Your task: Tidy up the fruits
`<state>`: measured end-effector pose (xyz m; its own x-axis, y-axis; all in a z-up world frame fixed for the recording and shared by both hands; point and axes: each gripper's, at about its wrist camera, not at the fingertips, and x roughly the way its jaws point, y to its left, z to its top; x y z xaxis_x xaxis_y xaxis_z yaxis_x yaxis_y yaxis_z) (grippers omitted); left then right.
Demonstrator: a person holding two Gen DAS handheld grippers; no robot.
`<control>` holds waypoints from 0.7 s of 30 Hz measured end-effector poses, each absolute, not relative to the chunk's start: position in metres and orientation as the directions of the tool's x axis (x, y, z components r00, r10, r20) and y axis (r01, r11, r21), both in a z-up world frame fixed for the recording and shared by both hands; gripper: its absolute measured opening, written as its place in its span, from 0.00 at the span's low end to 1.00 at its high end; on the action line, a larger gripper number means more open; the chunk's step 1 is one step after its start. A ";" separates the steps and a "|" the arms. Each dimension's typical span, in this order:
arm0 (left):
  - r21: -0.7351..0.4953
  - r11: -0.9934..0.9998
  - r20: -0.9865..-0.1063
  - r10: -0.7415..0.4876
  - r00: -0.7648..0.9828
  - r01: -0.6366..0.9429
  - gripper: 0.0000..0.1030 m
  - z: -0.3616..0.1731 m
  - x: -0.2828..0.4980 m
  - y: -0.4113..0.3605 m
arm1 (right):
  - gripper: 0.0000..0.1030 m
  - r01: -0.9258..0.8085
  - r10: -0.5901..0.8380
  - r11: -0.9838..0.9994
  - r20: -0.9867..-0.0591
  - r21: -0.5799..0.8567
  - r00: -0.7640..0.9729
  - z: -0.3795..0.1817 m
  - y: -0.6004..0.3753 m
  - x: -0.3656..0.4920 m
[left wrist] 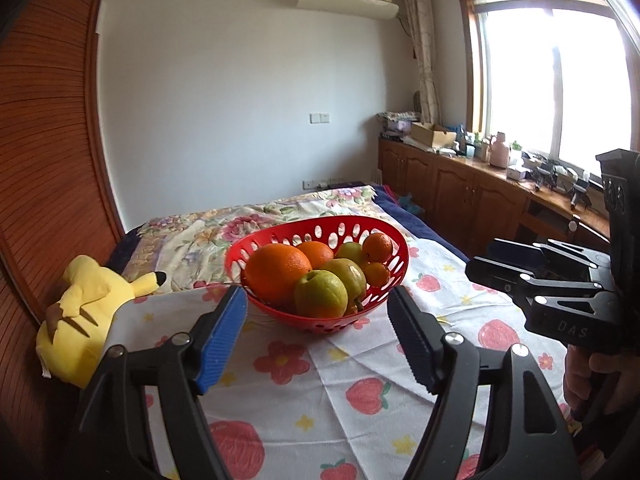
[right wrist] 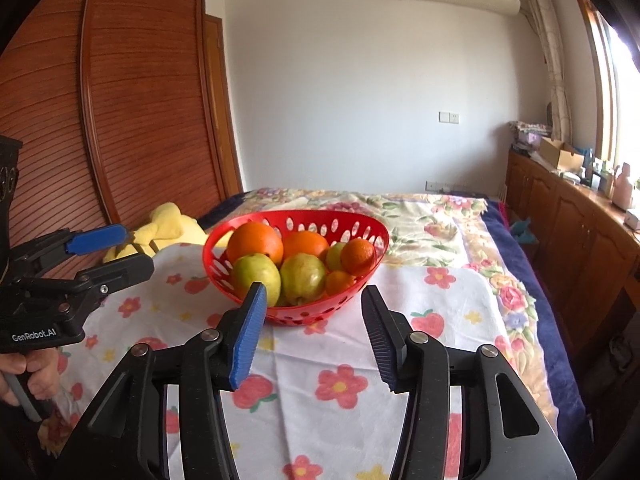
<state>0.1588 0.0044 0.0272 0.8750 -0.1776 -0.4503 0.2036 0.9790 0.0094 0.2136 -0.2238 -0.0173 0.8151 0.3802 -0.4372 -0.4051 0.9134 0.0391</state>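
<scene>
A red perforated basket (left wrist: 320,222) (right wrist: 296,214) stands on a white cloth printed with strawberries and flowers (left wrist: 360,380). It holds a big orange (left wrist: 276,274), a second orange (left wrist: 316,252), green pear-like fruits (left wrist: 320,294) and small mandarins (left wrist: 378,246). My left gripper (left wrist: 316,300) is open just in front of the basket, with nothing between its blue pads. My right gripper (right wrist: 315,294) is also open and empty before the basket's near wall. Each gripper shows in the other's view: the right gripper (left wrist: 484,258) at the right edge, the left gripper (right wrist: 136,248) at the left edge.
A yellow plush toy (left wrist: 80,312) lies left of the basket by a slatted wooden wardrobe (left wrist: 48,140). A floral bedspread (left wrist: 240,220) stretches behind. Wooden cabinets (left wrist: 460,192) with clutter run under the window on the right. A hand (left wrist: 592,372) grips the right gripper's handle.
</scene>
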 end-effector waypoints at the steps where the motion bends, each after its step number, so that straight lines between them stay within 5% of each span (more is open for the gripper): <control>1: 0.009 0.981 -0.439 -0.168 0.882 0.192 0.79 0.028 0.154 0.006 | 0.51 -0.401 0.378 0.915 -0.431 0.040 0.819 -0.016 -0.224 0.210; 9: 0.016 0.991 -0.387 -0.116 0.915 0.132 0.95 0.038 0.127 0.014 | 0.65 -0.362 0.348 0.931 -0.389 0.040 0.853 -0.010 -0.225 0.185; 21: 0.016 0.996 -0.364 -0.078 0.928 0.090 0.95 0.045 0.091 0.022 | 0.78 -0.312 0.302 0.950 -0.339 0.027 0.891 0.000 -0.227 0.160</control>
